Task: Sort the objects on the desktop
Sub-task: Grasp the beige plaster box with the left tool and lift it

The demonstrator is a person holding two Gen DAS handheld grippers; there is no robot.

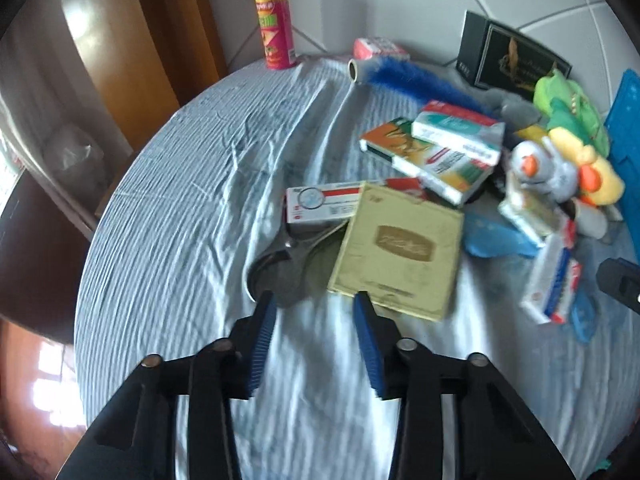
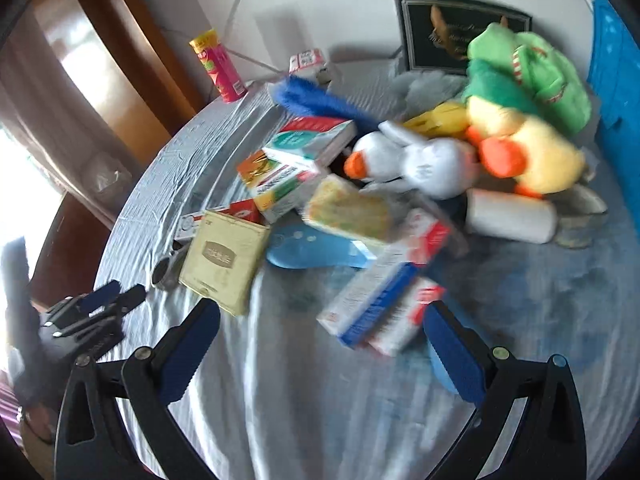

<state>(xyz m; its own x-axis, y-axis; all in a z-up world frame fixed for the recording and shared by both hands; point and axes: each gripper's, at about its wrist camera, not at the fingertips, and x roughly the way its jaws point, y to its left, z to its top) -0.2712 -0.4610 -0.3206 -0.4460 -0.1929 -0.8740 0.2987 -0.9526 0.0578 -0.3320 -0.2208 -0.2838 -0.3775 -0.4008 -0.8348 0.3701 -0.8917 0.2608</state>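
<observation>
Hovering low over the cloth, the left gripper (image 1: 316, 304) has its jaws apart and empty, just short of the tan flat box (image 1: 398, 250). The right gripper (image 2: 320, 316), spread wide, faces the red-and-blue carton (image 2: 374, 312). Recommend descending squarely and gripping one edge.

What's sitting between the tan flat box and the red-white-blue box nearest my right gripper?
In the right wrist view, a blue plastic piece lies on the cloth between the tan box and the red-white-blue box, partly tucked under the pile of boxes.

L gripper (image 1: 316, 300) part-open, R gripper (image 2: 322, 316) wide
</observation>
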